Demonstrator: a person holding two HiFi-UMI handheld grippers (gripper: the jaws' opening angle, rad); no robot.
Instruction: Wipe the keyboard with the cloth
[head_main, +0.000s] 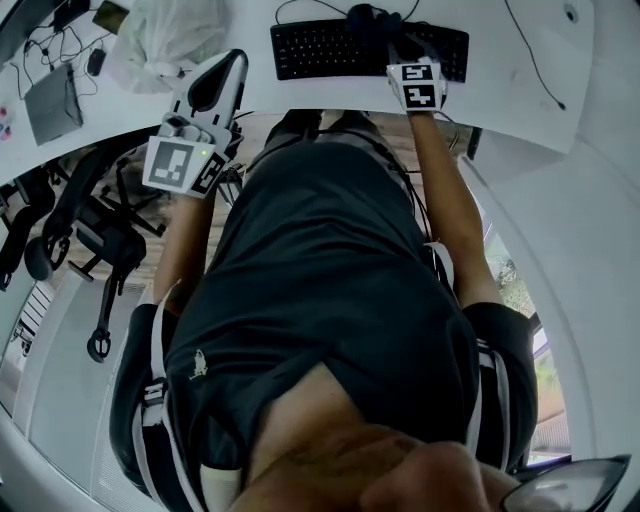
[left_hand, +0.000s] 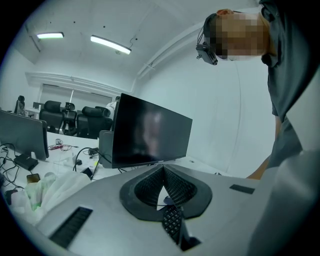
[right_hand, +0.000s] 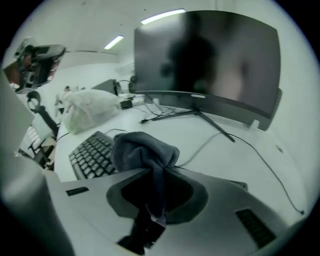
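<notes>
White desk (head_main: 520, 90) curves across the top of the head view, with dark office chairs (head_main: 80, 230) on the floor at about 9 o'clock. At 10 o'clock on the desk lies a flat grey device (head_main: 50, 100), and at 11 o'clock, just right of it, sits a crumpled pale plastic bag (head_main: 165, 35). Below the bag, over the desk's near edge, the left gripper (head_main: 222, 70) points toward 12 o'clock. Its own view shows the left gripper (left_hand: 163, 171) with its jaws pressed together at the tips and nothing between them, and a dark monitor (left_hand: 150, 132) stands behind them at 12 o'clock. The person (head_main: 330, 300), in a dark shirt, fills the middle of the head view. At 12 o'clock the black keyboard (head_main: 320, 48) lies on the desk, well apart from the left gripper. A dark cloth (head_main: 375, 18) is bunched over the keyboard's far edge, right of its middle. The right gripper (head_main: 392, 35) reaches there from 6 o'clock. In its own view the right gripper (right_hand: 159, 175) pinches a fold of the cloth (right_hand: 142, 150), and the rest bulges out above the jaws. Whether the cloth touches the keys cannot be told. The keyboard (right_hand: 92, 157) lies at 9 o'clock of that bundle. At 1 o'clock a thin cable (head_main: 535, 60) trails across the desk.
</notes>
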